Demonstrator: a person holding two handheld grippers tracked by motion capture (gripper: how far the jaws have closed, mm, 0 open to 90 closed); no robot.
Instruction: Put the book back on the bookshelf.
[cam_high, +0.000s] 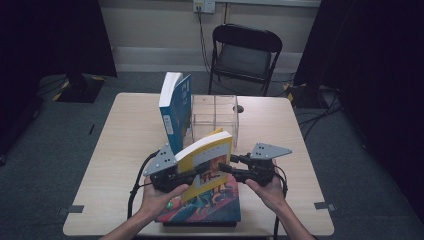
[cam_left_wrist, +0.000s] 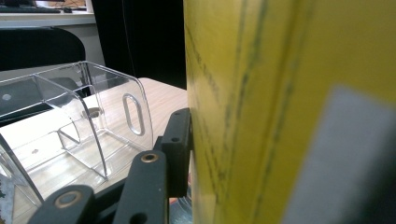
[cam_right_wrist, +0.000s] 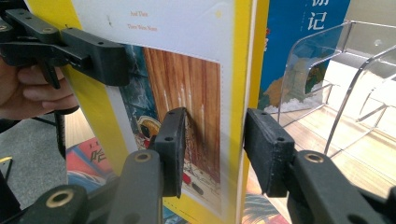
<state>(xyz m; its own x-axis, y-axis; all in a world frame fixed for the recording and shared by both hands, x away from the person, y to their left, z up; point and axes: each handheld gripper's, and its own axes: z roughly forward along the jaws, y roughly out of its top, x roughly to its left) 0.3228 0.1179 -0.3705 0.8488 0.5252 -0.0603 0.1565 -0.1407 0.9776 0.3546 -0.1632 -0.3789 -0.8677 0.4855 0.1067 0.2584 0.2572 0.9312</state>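
Note:
I hold a yellow book (cam_high: 207, 155) upright and tilted between both grippers, over a colourful book (cam_high: 210, 207) that lies flat near the table's front edge. My left gripper (cam_high: 197, 172) grips its left side. In the left gripper view one pad (cam_left_wrist: 180, 140) rests against the yellow book (cam_left_wrist: 280, 93), and the other jaw is hidden behind it. My right gripper (cam_right_wrist: 215, 149) straddles the yellow book's (cam_right_wrist: 187, 56) lower spine edge, one pad on the front cover and one on the back. The left gripper's finger (cam_right_wrist: 100, 58) lies on the cover higher up.
A blue book (cam_high: 175, 107) stands upright at the left side of a clear acrylic organizer (cam_high: 215, 117) in the middle of the wooden table (cam_high: 125, 135). A black folding chair (cam_high: 245, 52) stands beyond the far edge. Cables trail from both grippers toward the front edge.

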